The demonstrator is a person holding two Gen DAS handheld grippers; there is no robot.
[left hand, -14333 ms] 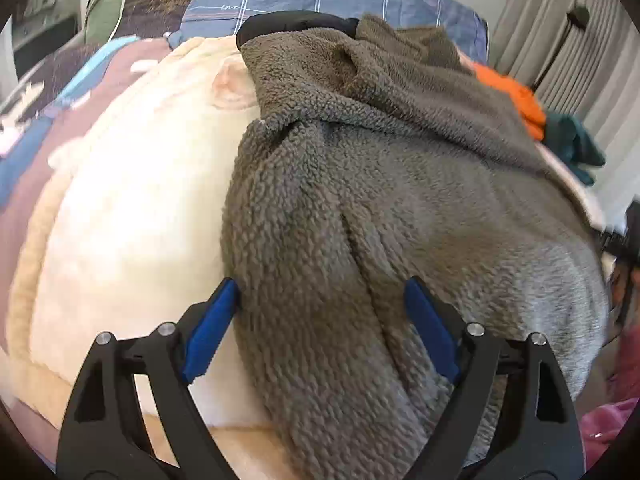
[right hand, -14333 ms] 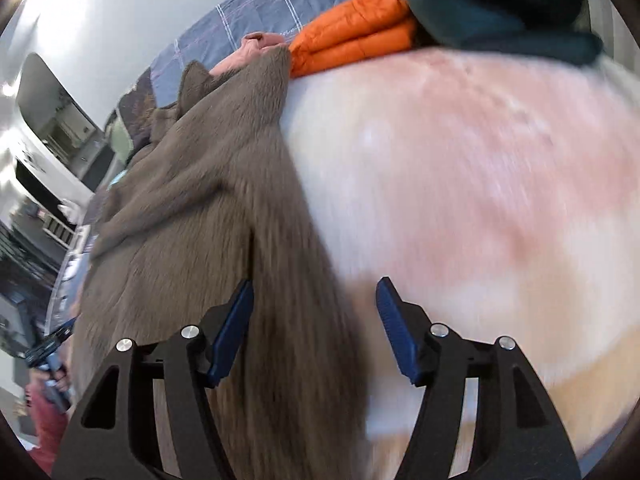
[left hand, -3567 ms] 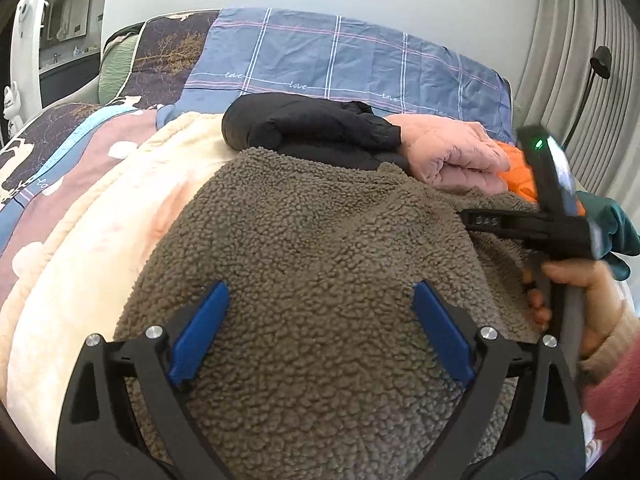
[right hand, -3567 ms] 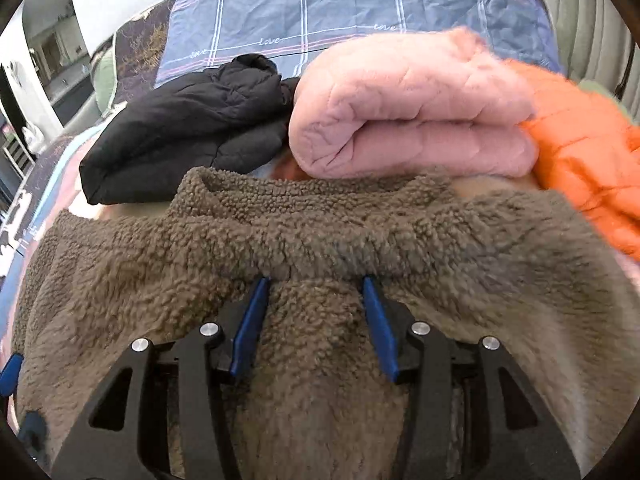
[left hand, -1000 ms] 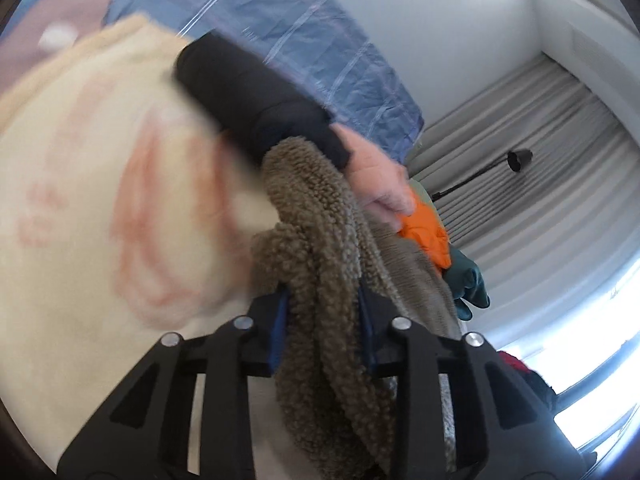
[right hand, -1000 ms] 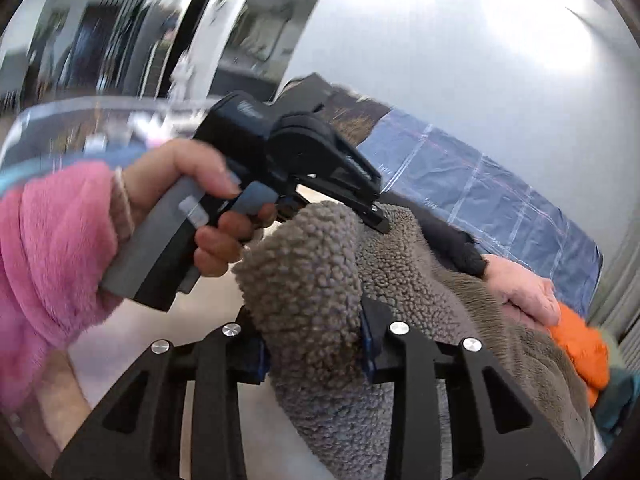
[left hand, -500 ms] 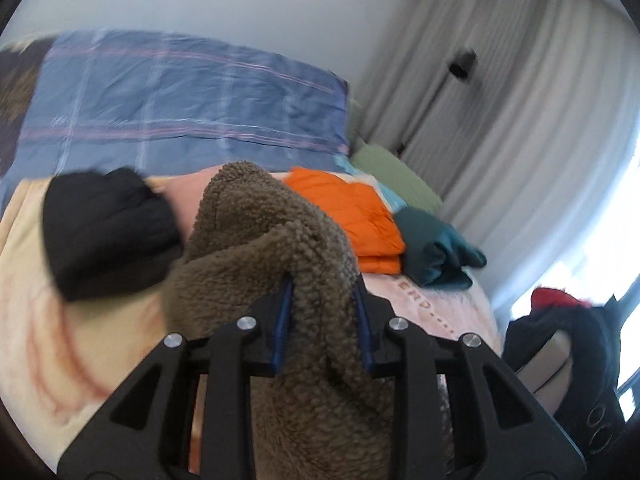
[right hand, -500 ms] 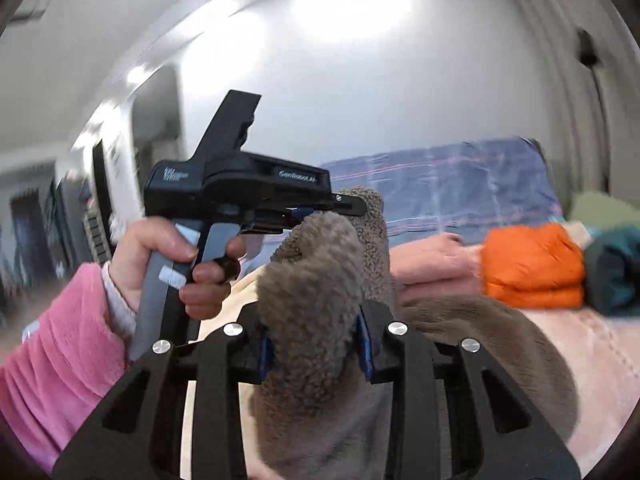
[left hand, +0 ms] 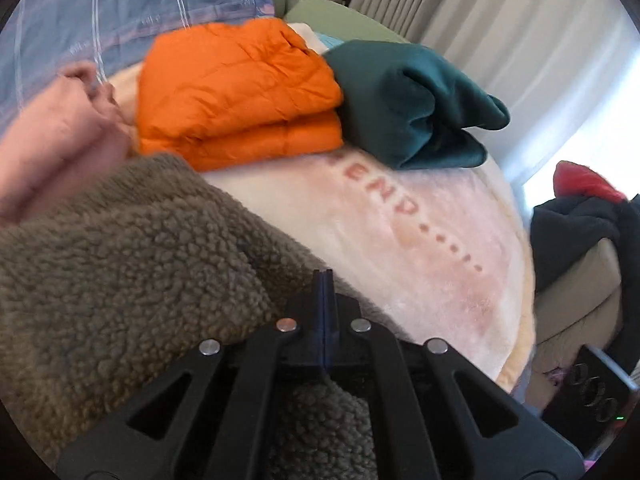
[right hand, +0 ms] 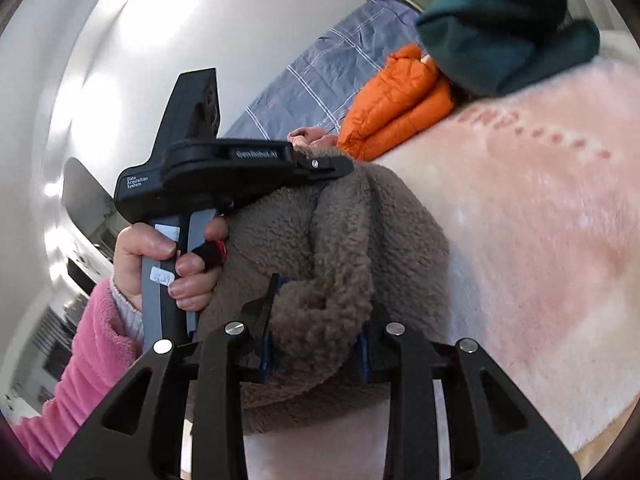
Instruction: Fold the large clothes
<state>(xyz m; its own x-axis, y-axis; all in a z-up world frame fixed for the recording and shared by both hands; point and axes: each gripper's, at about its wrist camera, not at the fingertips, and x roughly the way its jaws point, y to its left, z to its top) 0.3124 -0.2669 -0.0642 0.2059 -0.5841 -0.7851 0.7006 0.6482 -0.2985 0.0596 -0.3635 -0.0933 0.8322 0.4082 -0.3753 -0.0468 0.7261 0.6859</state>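
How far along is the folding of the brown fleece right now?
Done: the orange puffer jacket and dark green garment lie folded on the cream blanket. In hand: the right gripper clamps the bunched brown fleece; the left gripper is shut, empty. Left: flattening and stacking it.

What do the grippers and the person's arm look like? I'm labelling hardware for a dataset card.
Both grippers, left and right, have black skeletal frames with triangular cut-outs, silver rivets and blue pads. From outside, the left one shows a black body with white lettering and a grey handle. The hand has a fuzzy pink sleeve over a pale cuff.
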